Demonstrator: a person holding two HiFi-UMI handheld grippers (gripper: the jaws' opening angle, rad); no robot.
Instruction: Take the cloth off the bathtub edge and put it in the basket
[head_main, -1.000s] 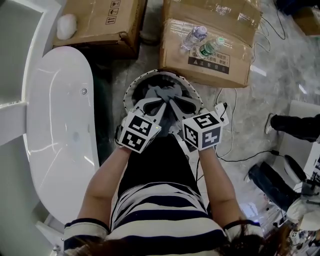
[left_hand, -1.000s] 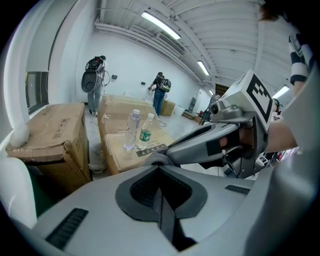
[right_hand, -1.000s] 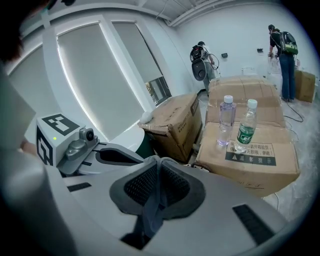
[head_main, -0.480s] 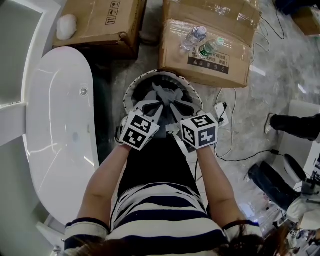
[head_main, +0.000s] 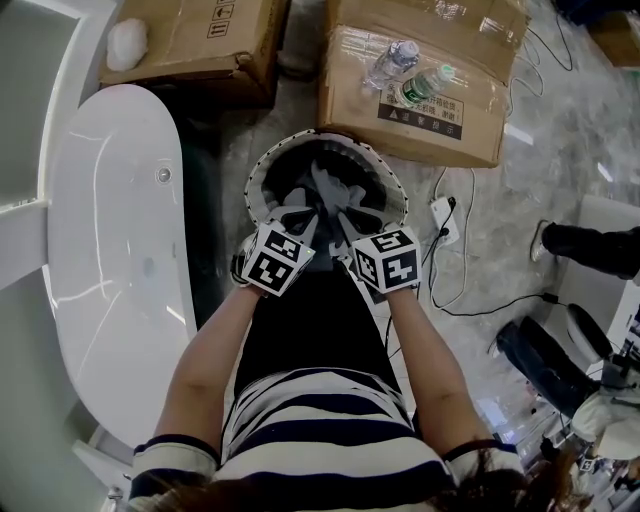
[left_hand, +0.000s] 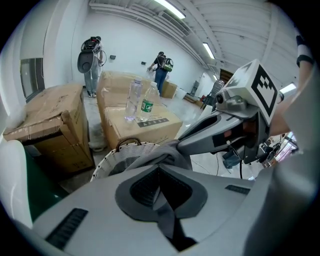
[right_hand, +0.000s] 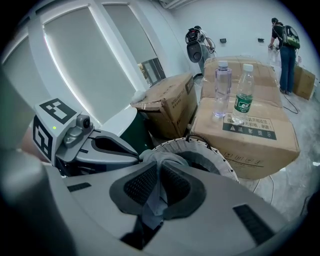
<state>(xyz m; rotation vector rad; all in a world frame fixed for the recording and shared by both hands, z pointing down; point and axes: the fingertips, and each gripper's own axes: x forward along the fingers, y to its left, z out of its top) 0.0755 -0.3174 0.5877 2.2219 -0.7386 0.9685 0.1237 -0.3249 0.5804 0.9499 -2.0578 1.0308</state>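
Note:
A round white wicker basket (head_main: 262, 172) stands on the floor just ahead of the person. The grey cloth (head_main: 322, 198) hangs bunched over its opening, held from both sides. My left gripper (head_main: 303, 212) is shut on one part of the cloth (left_hand: 170, 151), with fabric pinched between its pads. My right gripper (head_main: 347, 216) is shut on another part of the cloth (right_hand: 159, 159), right beside the left one. The basket rim (left_hand: 116, 156) shows just beyond the left jaws and the rim (right_hand: 200, 146) beyond the right jaws. The white bathtub (head_main: 110, 250) lies to the left.
Two cardboard boxes (head_main: 425, 110) (head_main: 190, 45) stand behind the basket; the nearer one carries two water bottles (head_main: 392, 62) (head_main: 425, 88). Cables and a power strip (head_main: 442, 213) lie on the floor at the right. A person's shoe (head_main: 590, 250) is at the far right.
Both grippers have sunk together toward the basket with the cloth still held. The cloth now hangs lower, into the basket's mouth.

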